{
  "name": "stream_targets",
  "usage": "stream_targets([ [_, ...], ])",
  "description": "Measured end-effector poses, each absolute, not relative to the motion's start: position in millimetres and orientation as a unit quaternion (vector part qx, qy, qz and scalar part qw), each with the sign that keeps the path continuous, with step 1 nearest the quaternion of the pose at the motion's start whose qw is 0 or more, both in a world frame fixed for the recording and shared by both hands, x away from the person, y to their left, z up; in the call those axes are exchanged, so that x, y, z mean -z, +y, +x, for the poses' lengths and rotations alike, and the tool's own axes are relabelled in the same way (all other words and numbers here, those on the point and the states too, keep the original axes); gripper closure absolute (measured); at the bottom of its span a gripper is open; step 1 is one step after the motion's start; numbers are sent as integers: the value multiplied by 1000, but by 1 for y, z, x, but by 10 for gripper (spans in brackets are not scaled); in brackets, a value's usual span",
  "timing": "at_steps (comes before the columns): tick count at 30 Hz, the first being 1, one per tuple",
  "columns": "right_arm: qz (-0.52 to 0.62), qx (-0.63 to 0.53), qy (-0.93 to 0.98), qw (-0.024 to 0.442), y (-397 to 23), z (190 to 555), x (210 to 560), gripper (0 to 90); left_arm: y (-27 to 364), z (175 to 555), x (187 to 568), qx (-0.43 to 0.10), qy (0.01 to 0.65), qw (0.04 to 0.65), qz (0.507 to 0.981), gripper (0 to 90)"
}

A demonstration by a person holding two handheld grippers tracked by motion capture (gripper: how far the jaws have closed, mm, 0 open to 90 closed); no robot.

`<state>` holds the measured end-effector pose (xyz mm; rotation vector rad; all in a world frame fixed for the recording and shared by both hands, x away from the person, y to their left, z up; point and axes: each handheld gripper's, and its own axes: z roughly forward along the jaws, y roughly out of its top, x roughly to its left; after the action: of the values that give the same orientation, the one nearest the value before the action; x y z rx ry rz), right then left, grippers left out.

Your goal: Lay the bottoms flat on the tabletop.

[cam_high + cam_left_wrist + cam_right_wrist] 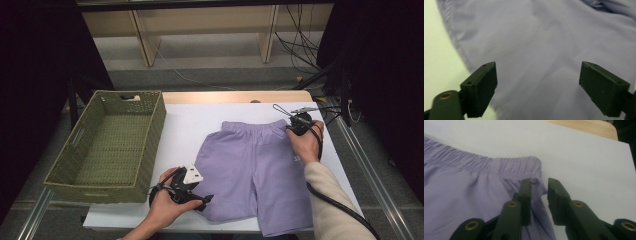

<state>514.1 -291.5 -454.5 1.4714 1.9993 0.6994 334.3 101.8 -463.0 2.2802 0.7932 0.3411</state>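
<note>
A pair of lilac shorts (255,165) lies flat on the white table top (190,125), waistband toward the far side. My left gripper (204,199) hovers at the hem of the near left leg, held in a hand. In the left gripper view its jaws stand wide apart (537,82) over the lilac cloth (536,40), touching nothing. My right gripper (292,128) sits at the waistband's right corner. Its jaws are a little apart (539,187), and the side edge of the shorts (474,190) lies between them unpressed.
A green woven basket (100,192) stands to the left on the table, its inside bare. A wooden board edge (235,96) runs along the far side. Black cables (335,205) trail off to the right. White surface (586,165) lies beyond the waistband.
</note>
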Motion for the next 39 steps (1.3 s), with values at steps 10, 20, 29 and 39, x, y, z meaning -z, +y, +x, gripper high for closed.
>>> stream_targets([
  [10, 478, -308, 795, 212, -272, 437, 432, 669, 126, 330, 472, -122, 339, 316, 878, 302],
  [20, 411, -333, 832, 168, -247, 375, 458, 668, 128, 328, 473, -116, 335, 309, 883, 448],
  [29, 388, -358, 833, 164, -230, 360, 458, 647, 129, 327, 471, -122, 320, 326, 881, 405],
  [39, 327, -372, 861, 121, -199, 335, 461, 633, 126, 326, 471, -126, 310, 329, 883, 406],
])
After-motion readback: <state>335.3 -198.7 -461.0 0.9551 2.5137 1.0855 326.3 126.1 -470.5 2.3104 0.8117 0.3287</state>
